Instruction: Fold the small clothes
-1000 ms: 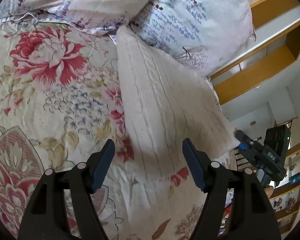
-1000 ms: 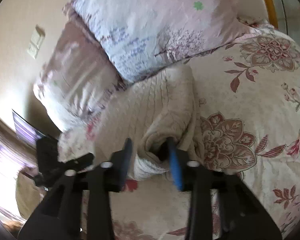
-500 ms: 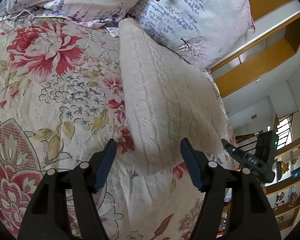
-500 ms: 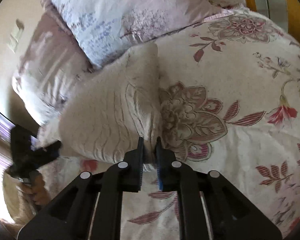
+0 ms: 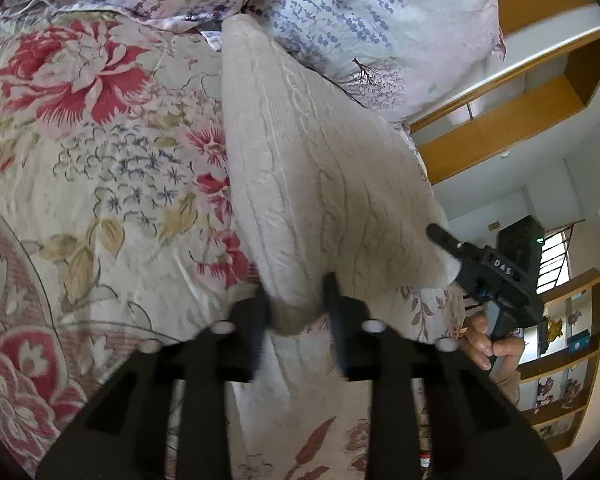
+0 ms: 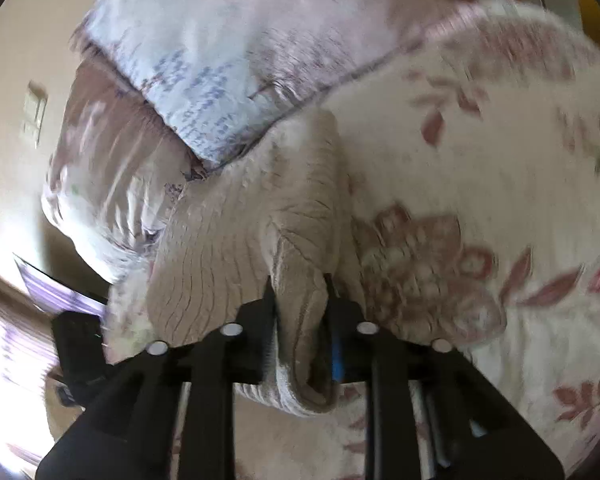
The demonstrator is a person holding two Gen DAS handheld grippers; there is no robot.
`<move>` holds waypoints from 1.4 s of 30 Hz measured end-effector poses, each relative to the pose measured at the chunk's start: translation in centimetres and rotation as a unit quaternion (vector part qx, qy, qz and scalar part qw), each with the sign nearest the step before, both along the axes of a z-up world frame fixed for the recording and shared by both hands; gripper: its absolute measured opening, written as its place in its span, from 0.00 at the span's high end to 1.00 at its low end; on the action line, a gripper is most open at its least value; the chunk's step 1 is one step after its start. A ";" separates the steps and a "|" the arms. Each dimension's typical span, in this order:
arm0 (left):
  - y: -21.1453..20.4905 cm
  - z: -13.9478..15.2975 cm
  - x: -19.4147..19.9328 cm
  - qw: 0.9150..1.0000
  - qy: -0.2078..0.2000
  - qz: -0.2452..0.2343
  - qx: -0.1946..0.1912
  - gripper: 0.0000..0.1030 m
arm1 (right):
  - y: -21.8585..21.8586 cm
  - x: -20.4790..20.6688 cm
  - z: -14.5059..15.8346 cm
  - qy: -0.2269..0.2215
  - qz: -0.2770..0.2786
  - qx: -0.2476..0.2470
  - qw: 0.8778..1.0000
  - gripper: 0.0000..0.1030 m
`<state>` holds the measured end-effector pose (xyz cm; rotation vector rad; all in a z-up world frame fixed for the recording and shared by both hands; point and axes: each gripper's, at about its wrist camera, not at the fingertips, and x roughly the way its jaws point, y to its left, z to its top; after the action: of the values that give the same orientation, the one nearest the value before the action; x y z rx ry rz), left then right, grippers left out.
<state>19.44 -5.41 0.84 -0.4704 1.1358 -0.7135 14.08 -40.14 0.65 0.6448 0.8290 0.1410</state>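
Both grippers clamped on the near hem of a cream knit garment

Left gripper (image 5: pixel 296 312) has just been closing and is now pinched on the near left corner of the knit garment (image 5: pixel 300 152) — cloth is bunched between its jaws. From that claw the garment's long axis runs straight ahead, over the floral bedspread (image 5: pixel 100 184) to the pillows (image 5: pixel 380 20). Right gripper (image 6: pixel 300 312) is shut on the near right corner, fabric folded between its jaws. Each corner is held by its nearer hand; no containers are seen.
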 end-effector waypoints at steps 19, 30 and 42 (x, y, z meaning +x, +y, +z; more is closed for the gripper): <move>1.5 0.9 0.2 0.999 -0.033 -0.005 0.007 0.39 | -2.4 -0.1 0.3 0.005 -0.022 0.013 1.000 0.48; 0.7 0.0 7.7 0.999 0.008 0.052 0.003 0.28 | -2.4 6.2 -0.1 0.007 -0.019 0.035 0.999 0.91; -1.5 -0.2 8.5 0.999 -0.007 0.037 0.012 0.28 | -2.5 6.3 -1.4 0.041 -0.072 -0.063 0.995 0.86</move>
<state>27.98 -6.94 0.69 -0.4844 1.1061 -0.6377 20.33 -42.66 -0.79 0.5927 0.8607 -0.0689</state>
